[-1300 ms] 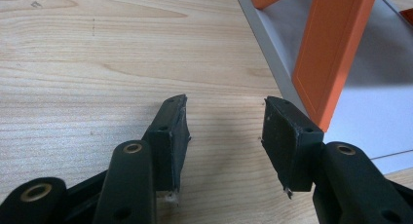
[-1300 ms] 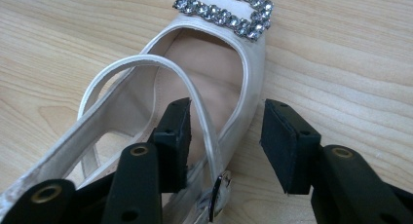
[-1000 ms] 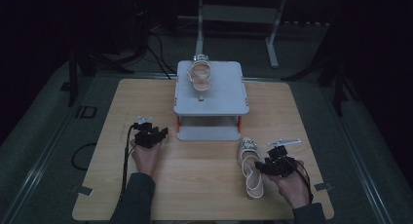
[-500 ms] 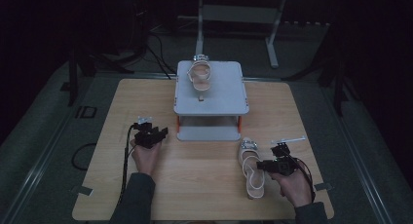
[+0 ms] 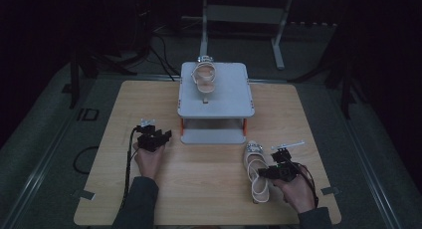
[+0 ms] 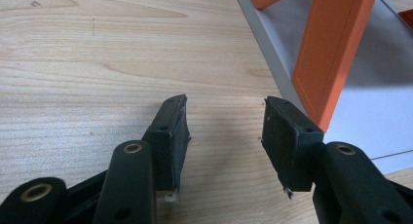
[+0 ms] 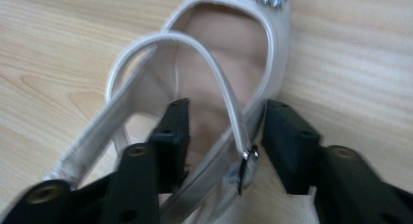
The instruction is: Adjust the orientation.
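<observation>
The right gripper is straddling the side rim and buckle strap of a pale sandal lying on the desk; its fingers have just been widening and are standing apart, not visibly pressing. The left gripper is resting with fingers half spread, nothing between them, an orange-legged grey stand just beyond its right finger.
</observation>
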